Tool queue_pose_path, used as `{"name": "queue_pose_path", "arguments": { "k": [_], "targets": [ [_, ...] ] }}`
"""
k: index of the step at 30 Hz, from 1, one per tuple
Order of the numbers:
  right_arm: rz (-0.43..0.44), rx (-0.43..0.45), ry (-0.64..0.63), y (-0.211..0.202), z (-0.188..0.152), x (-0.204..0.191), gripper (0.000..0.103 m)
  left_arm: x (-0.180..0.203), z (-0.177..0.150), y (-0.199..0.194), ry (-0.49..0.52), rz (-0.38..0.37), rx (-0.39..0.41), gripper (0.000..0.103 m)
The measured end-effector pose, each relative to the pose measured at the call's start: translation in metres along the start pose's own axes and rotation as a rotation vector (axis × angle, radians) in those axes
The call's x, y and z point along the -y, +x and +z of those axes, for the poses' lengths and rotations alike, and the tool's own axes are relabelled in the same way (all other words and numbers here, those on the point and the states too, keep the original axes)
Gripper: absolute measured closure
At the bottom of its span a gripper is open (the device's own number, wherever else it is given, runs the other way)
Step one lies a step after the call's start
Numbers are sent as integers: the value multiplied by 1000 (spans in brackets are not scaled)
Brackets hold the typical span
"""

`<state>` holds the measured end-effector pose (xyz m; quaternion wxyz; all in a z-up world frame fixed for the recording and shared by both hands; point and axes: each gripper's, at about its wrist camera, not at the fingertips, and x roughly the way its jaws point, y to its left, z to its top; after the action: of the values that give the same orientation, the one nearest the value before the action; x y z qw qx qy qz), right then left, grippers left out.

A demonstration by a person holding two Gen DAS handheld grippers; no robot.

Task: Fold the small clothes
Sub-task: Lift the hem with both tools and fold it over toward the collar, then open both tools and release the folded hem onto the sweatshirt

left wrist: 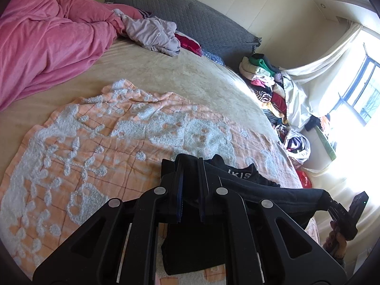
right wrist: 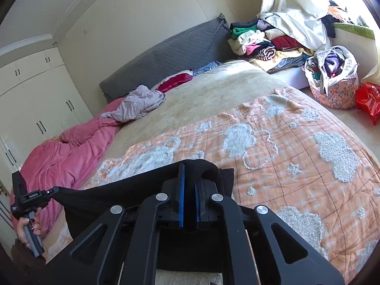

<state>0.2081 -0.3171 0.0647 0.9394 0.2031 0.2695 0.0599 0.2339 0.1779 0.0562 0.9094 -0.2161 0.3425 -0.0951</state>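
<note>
A small black garment (left wrist: 261, 187) with white lettering is stretched taut between my two grippers, just above the orange-and-white towel (left wrist: 95, 142) on the bed. My left gripper (left wrist: 191, 166) is shut on one end of the black garment; cloth hangs below it. My right gripper (right wrist: 190, 180) is shut on the other end (right wrist: 133, 190). In the left wrist view the right gripper (left wrist: 332, 201) shows at the far right, holding the cloth. In the right wrist view the left gripper (right wrist: 53, 191) shows at the far left, also holding it.
A pink duvet (left wrist: 47, 35) and a crumpled lilac garment (left wrist: 152, 33) lie near the grey headboard (left wrist: 190, 16). A pile of clothes (right wrist: 261, 42), a full laundry bag (right wrist: 332, 76) and a red bag (right wrist: 368, 99) stand beside the bed by the window.
</note>
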Motion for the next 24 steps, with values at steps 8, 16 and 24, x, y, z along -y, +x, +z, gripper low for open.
{"name": "queue_pose_path", "arguments": {
  "k": [8, 16, 24],
  "targets": [
    [-57, -84, 21, 32, -22, 15, 97, -13, -20, 35, 16, 64, -59, 99],
    [-97, -153, 77, 53, -45, 33, 96, -11, -41, 59, 94, 141, -111, 98],
    [-155, -154, 73, 44, -52, 34, 72, 6, -65, 50, 168, 188, -133, 84]
  ]
}}
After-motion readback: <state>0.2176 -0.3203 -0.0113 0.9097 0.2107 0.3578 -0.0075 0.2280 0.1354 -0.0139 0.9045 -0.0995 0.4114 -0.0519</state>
